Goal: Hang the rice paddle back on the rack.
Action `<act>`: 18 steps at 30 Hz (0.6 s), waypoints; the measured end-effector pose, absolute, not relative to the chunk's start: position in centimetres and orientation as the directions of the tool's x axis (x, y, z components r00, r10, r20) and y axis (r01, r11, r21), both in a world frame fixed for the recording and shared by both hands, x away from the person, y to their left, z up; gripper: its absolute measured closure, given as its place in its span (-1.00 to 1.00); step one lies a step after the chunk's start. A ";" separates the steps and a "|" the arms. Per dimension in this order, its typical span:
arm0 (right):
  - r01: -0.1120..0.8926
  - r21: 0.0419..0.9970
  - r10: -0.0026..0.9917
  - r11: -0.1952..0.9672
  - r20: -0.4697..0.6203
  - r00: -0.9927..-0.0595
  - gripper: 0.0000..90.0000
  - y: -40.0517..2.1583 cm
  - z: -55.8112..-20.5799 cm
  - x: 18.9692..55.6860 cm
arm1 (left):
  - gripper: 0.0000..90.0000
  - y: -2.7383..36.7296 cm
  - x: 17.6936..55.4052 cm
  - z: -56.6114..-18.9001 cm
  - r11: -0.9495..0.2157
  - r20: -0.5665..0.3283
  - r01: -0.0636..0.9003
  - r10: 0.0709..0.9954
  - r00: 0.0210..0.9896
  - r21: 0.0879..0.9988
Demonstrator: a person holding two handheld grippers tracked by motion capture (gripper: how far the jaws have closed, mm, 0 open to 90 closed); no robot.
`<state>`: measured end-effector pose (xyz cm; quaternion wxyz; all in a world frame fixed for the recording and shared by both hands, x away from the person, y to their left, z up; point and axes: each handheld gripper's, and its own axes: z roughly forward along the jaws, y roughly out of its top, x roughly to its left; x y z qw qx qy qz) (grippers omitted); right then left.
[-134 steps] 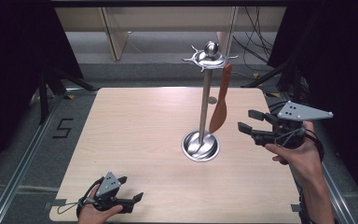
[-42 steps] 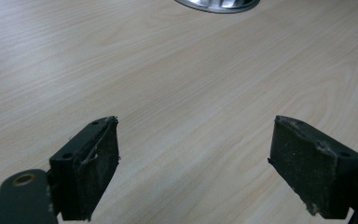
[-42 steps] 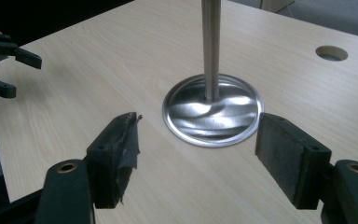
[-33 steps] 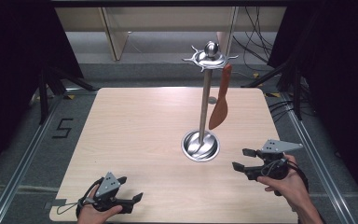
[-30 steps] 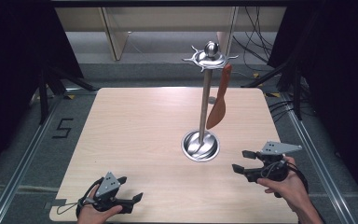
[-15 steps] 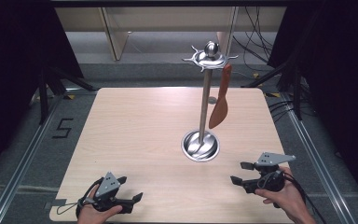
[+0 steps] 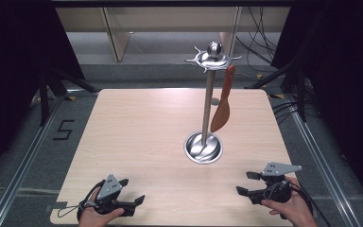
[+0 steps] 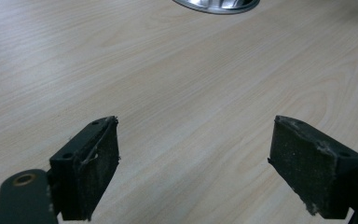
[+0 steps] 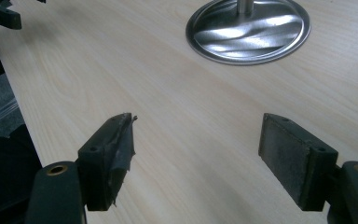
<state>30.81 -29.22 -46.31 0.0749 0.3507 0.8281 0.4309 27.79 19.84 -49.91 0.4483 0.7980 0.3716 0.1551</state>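
Both grippers rest low at the near edge of the pale wooden worktop (image 7: 137, 127), holding nothing.

The left gripper (image 7: 134, 204) sits near the near-left corner, fingers wide apart; the right gripper (image 7: 246, 183), near the near-right corner, has just been opening, nothing between its fingers. The orange-brown wooden spatula (image 7: 222, 101) hangs from the steel hook stand (image 7: 207, 104) towards the far-right.

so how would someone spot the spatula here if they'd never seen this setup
Find the light wooden table, then the tall steel stand rising from a round shiny base right of its middle. The spatula hangs from the stand's spiked top ring, blade down. It is the one reddish-brown thing, flat and wooden against the bright metal.
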 end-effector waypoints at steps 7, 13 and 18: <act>0.532 0.744 0.652 0.404 0.174 -0.738 -0.39 -29.0 -46.9 30.2 | -0.67 19.9 27.8 -49.9 -0.326 -0.083 0.454 0.731 0.677 0.829; 0.520 0.732 0.657 0.440 0.133 -0.742 -0.39 -28.9 -47.4 29.9 | -0.67 19.8 27.8 -49.9 -0.327 -0.082 0.453 0.731 0.678 0.829; 0.541 0.706 0.665 0.458 0.132 -0.735 -0.40 -28.7 -47.7 29.5 | -0.67 19.8 27.8 -49.9 -0.325 -0.084 0.455 0.732 0.676 0.830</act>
